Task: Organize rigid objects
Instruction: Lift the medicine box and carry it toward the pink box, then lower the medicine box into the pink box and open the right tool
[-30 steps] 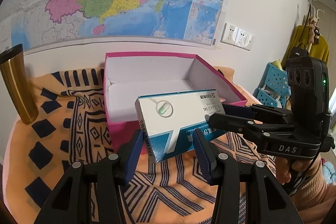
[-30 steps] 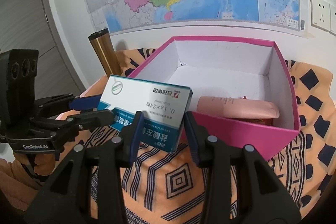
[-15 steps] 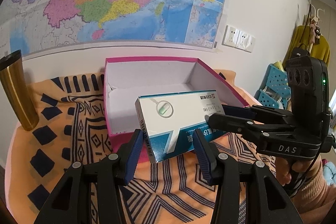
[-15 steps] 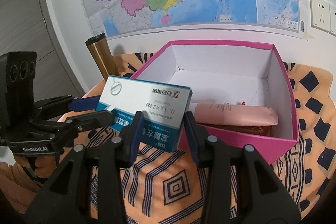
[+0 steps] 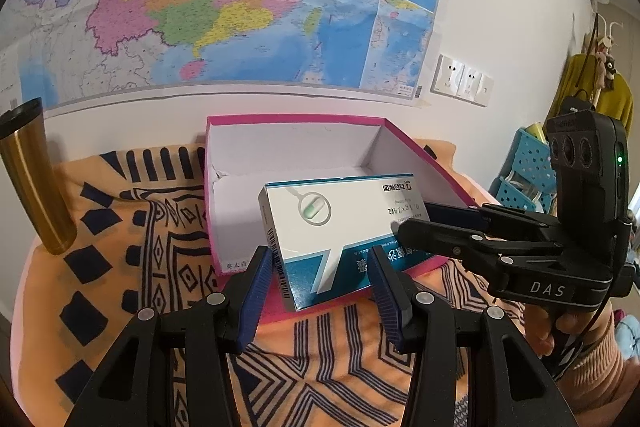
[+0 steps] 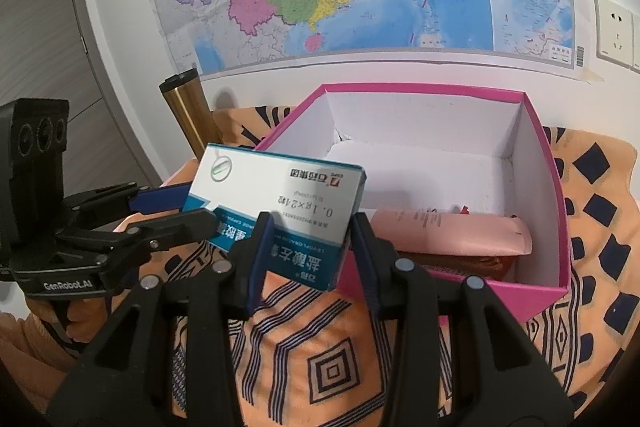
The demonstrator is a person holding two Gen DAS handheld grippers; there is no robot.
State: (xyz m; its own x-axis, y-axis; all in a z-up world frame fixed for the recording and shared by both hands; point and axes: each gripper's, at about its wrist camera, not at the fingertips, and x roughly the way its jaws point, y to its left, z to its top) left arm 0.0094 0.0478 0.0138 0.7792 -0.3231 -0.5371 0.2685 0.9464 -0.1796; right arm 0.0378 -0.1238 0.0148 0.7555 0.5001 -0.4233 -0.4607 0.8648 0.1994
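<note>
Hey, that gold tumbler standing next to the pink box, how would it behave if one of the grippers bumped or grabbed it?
The gold tumbler is tall and narrow and stands upright on a soft patterned blanket, so a bump near the top would probably tip it. Once down, its round body would likely roll. Its shiny, metal-looking wall seems stiff but may be slippery between pads.

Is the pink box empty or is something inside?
Not empty. The pink box has no lid, and a pink tube lies inside by its near wall.
</note>
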